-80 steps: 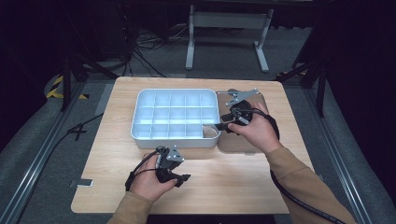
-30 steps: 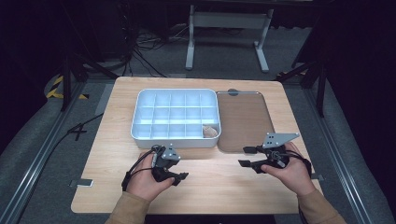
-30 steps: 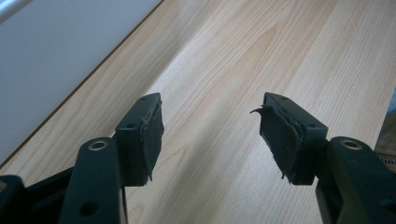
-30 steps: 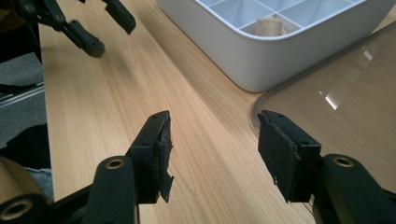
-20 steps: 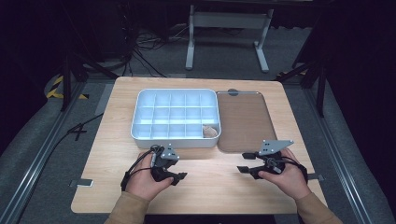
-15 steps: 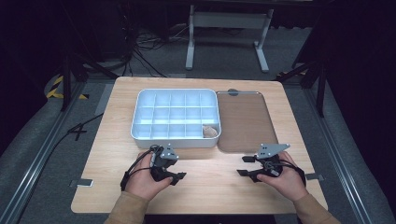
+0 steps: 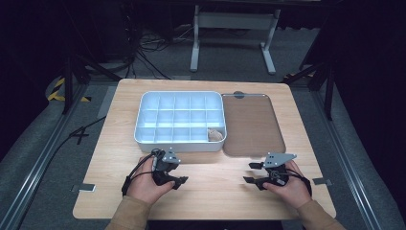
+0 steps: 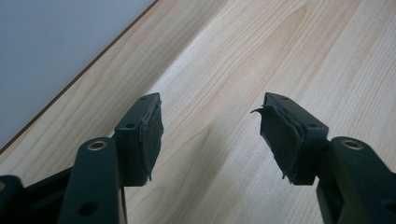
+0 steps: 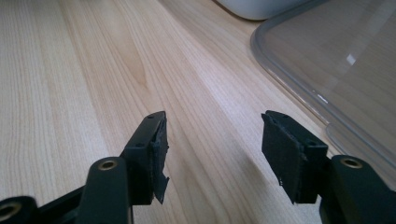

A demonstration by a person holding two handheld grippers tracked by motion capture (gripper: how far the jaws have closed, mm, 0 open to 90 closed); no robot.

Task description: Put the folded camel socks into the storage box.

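The right gripper (image 7: 253,173) has pulled back from the lid toward the person and now rests low near the front of the table (image 7: 215,201), level with the left gripper (image 7: 178,175), which has kept its place throughout. Both forearms come in from the near edge, each hand wrapped round its tool, jaws pointing inward toward each other across a stretch of bare wood.

The left gripper's jaws stand apart with nothing between them; in the left gripper view (image 8: 212,135) only wood grain shows in the gap. The right gripper's jaws are likewise spread and hold nothing; in the right gripper view (image 9: 212,149) the rounded corner of the clear lid (image 9: 336,70) lies just ahead and to the right of them, not touching.

The white tray (image 7: 143,115) of small compartments sits in the middle of the table, just beyond the left gripper. A small tan object (image 7: 216,135) lies in its near right corner compartment; I cannot tell what it is. The lid (image 7: 251,120) lies flat beside the tray on its right, touching it or nearly so, beyond the right gripper
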